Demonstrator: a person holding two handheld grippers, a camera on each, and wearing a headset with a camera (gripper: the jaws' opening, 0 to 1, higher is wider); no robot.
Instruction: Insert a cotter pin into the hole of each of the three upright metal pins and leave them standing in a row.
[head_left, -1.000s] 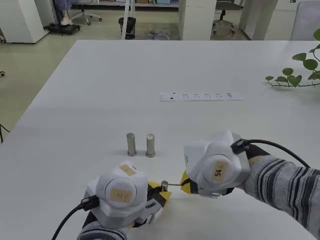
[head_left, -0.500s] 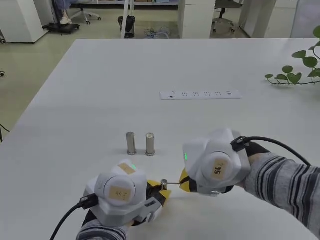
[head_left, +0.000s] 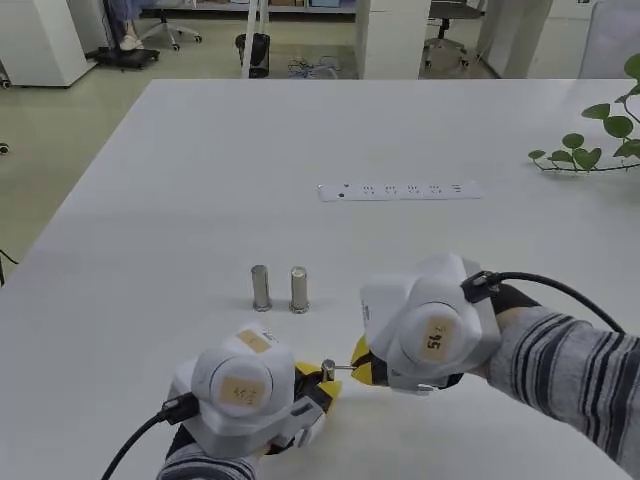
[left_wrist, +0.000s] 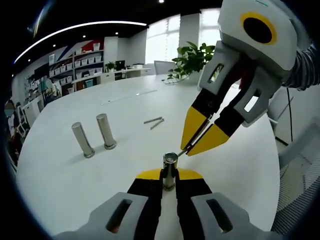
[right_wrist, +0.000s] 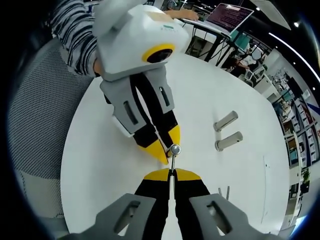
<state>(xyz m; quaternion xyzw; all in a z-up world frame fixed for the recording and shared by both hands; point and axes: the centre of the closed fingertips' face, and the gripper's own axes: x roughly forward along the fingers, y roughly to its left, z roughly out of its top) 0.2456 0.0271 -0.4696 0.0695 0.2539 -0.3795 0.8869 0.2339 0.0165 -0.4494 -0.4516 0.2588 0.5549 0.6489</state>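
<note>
Yellow tips mark the left tongs (head_left: 325, 386), low in the head view at about six o'clock. They are closed around a short silver metal pin (left_wrist: 170, 167) and grip its lower part, so it points straight up. I cannot tell if its foot touches the white table (head_left: 200, 180).

From three o'clock of that pin come the right tongs (head_left: 360, 368), also with yellow tips. A hand in a grey striped sleeve (head_left: 570, 370) holds them. Their tips are pinched on a thin wire cotter pin (right_wrist: 172, 161). The wire's far end reaches the top of the held pin. It is too small to tell if the wire is in the hole or just against it.

A bit farther back, at about eleven o'clock from the held pin, two more silver metal pins (head_left: 260, 287) stand upright on the table. They are side by side, close but not touching.

In the left gripper view, spare thin cotter pins (left_wrist: 153, 120) lie flat on the table, past the standing pair and to its right.

Farther still, at about one o'clock, a long white power strip (head_left: 400, 190) lies flat. At two o'clock, by the table's far right edge, green plant leaves (head_left: 600, 140) hang over the top.
</note>
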